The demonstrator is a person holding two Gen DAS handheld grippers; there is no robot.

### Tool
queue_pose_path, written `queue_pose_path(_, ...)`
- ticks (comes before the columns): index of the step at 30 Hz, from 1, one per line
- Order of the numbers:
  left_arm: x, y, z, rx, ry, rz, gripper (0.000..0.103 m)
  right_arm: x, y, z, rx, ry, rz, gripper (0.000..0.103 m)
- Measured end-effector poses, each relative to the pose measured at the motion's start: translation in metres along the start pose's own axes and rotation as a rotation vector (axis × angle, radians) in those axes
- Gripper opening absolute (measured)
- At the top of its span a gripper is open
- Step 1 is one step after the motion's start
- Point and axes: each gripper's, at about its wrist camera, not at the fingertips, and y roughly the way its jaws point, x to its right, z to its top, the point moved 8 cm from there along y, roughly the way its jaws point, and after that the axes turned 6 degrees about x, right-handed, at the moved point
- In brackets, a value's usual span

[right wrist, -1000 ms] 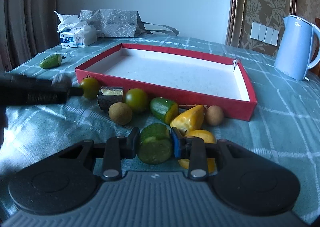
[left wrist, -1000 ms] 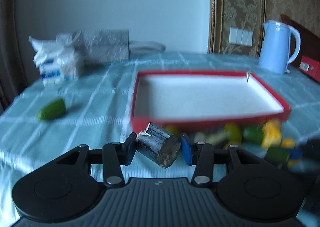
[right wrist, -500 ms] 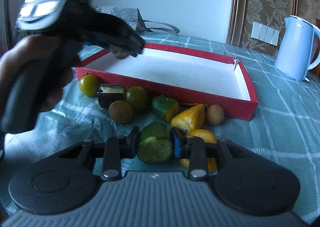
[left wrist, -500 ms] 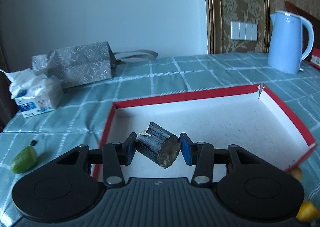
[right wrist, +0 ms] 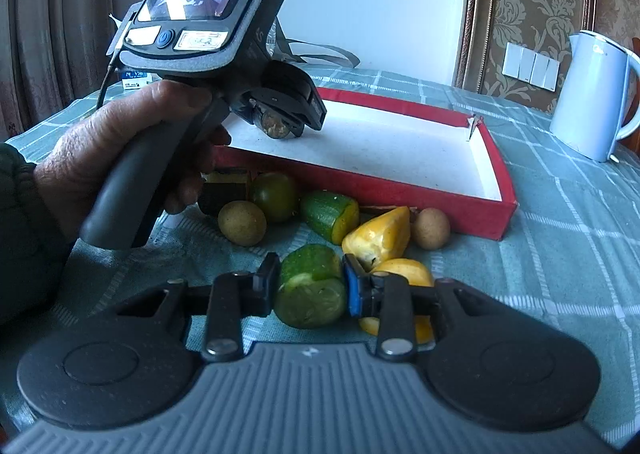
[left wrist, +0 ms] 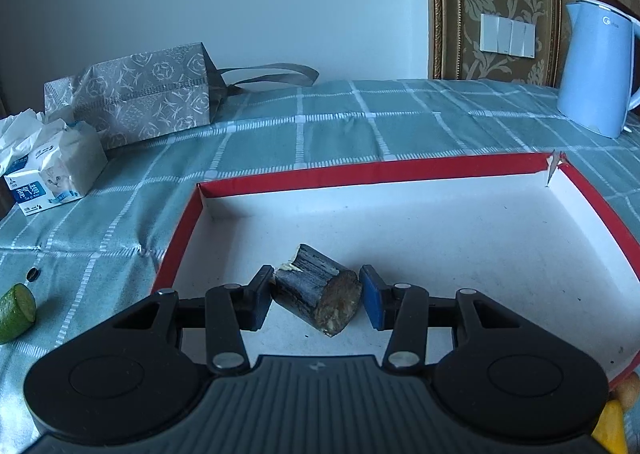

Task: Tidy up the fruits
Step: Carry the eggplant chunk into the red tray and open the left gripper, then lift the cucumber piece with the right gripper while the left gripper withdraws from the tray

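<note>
Red edges frame the white box [left wrist: 400, 170], its floor bare. Near its left corner, the left gripper [left wrist: 316, 296] clamps a dark chunk [left wrist: 316, 300]; outside, the right gripper [right wrist: 310, 288] grips a green slice [right wrist: 310, 290].

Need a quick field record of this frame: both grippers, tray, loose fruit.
left gripper: shut on dark cut chunk, above the tray's near left corner
right gripper: shut on green cut piece, over the tablecloth
red tray: nothing lying in it
loose fruit: cluster in front of the tray; one green half apart, left of the tray
</note>
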Motion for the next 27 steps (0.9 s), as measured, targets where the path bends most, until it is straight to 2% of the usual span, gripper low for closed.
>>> queue_pose_path(3, -0.003, 0.001, -0.001, -0.004, -0.015, 0.000, 0.052, 0.000, 0.000, 0.000, 0.000, 0.000, 0.000, 0.032)
queue_pose_path(5, -0.004, -0.001, -0.001, 0.000, -0.030, -0.015, 0.065, 0.000, 0.000, 0.000, 0.000, 0.000, 0.000, 0.032)
queue_pose_path(6, -0.005, -0.003, -0.001, 0.013, -0.036, -0.025, 0.066, 0.000, 0.000, 0.000, 0.000, 0.000, 0.000, 0.032)
queue_pose_path(10, -0.011, -0.026, 0.004, 0.139, -0.010, 0.019, 0.071, -0.001, 0.000, 0.000, 0.000, -0.002, -0.001, 0.032)
queue_pose_path(13, -0.024, -0.052, 0.001, 0.224, -0.048, 0.046, 0.083, -0.001, 0.000, 0.000, 0.000, -0.002, -0.001, 0.032)
queue_pose_path(18, -0.051, -0.091, -0.015, 0.264, -0.137, 0.039, 0.083, -0.001, 0.000, -0.001, 0.001, -0.003, -0.002, 0.032)
queue_pose_path(23, -0.062, -0.116, -0.041, 0.249, -0.133, -0.001, 0.083, -0.001, 0.000, 0.000, 0.000, -0.004, -0.003, 0.032)
queue_pose_path(27, -0.061, -0.131, -0.061, 0.219, -0.124, -0.070, 0.083, -0.002, -0.001, 0.000, 0.000, -0.009, -0.006, 0.032)
